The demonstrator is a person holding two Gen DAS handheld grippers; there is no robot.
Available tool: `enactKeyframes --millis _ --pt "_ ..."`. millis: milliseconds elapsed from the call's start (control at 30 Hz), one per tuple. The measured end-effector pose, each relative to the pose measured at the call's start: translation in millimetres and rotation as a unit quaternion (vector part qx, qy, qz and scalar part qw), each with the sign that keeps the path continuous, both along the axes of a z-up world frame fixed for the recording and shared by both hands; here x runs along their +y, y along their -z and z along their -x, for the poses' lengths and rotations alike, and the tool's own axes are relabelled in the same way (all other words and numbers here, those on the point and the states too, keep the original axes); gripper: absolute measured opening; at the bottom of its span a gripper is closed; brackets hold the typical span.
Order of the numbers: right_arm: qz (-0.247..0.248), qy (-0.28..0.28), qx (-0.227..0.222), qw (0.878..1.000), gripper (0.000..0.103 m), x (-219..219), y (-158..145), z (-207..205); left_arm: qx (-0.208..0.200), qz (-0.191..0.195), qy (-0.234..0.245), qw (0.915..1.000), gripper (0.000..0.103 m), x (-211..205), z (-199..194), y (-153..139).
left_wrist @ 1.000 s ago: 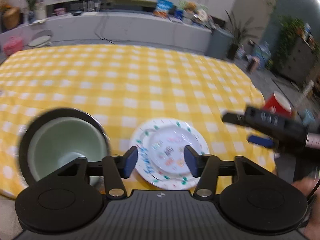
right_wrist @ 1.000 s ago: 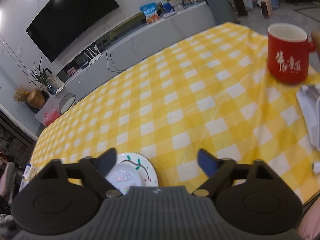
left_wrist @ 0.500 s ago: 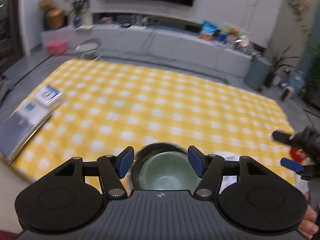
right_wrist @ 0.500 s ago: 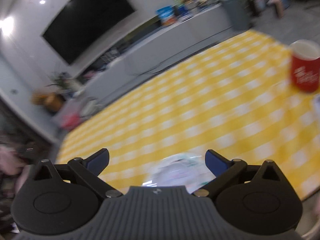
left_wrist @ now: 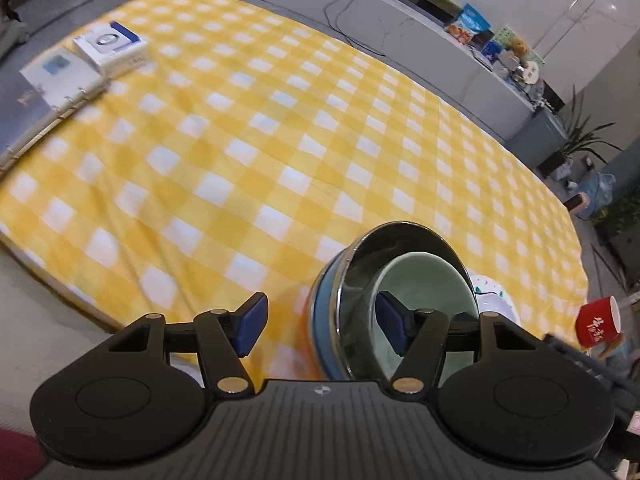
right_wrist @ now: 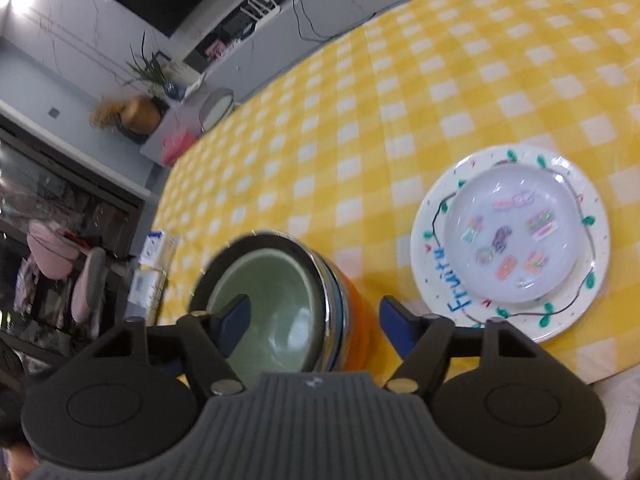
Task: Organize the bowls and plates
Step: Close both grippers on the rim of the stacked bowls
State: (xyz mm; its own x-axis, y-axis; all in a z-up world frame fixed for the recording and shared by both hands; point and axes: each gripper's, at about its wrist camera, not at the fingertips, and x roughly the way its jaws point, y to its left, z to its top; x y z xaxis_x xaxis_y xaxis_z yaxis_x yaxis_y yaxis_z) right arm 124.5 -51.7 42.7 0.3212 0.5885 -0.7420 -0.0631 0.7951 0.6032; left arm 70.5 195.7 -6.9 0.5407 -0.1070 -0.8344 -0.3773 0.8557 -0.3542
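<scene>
Steel bowl [left_wrist: 404, 264] (green bowl [right_wrist: 268, 312] nested inside) sits on my desk [left_wrist: 240, 152] beside stacked plates [right_wrist: 512, 240]; both fingers straddle its rim, unclenched, the right's just narrowing.

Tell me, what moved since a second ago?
Both grippers swung over to the nested bowls. The left gripper, jaws opened slightly wider, and the right gripper, jaws just closing partway, each straddle the bowls' wall without gripping. Nothing was picked up. The bowls and stacked plates stayed put.

Checked yellow tablecloth [left_wrist: 280, 140] bears stacked bowls [right_wrist: 280, 300], plates [right_wrist: 512, 240] (nested), boxes [left_wrist: 110, 46].
</scene>
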Motion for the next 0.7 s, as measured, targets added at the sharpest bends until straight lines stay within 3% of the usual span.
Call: enactKeyframes --millis 133,233,400,467,567,700 --pt "0.021 -0.014 0.008 1.000 0.070 11.3 12.9 -2.4 0.013 -0.036 0.021 0.9991 0.073 -9.6 -6.8 9.4" --pt "0.040 -0.025 0.014 0.999 0.072 21.8 22.0 -6.2 0.017 -0.010 -0.013 0.9997 0.073 -7.2 -5.0 14.9" --pt "0.050 -0.046 0.012 0.998 0.072 31.8 34.1 -6.9 0.019 -0.039 -0.013 0.9990 0.054 -15.1 -4.4 4.1" --pt "0.043 -0.050 0.016 0.998 0.072 35.7 38.4 -9.2 0.019 -0.051 -0.013 0.9984 0.050 -17.6 -4.6 0.6" --pt "0.029 -0.042 0.029 0.998 0.074 31.6 45.8 -11.2 0.027 -0.046 -0.010 0.9985 0.054 -15.1 -9.2 6.3" --pt "0.004 -0.020 0.039 0.999 0.075 22.2 53.8 -15.2 0.050 -0.003 -0.010 0.9987 0.067 -4.9 -14.5 27.2"
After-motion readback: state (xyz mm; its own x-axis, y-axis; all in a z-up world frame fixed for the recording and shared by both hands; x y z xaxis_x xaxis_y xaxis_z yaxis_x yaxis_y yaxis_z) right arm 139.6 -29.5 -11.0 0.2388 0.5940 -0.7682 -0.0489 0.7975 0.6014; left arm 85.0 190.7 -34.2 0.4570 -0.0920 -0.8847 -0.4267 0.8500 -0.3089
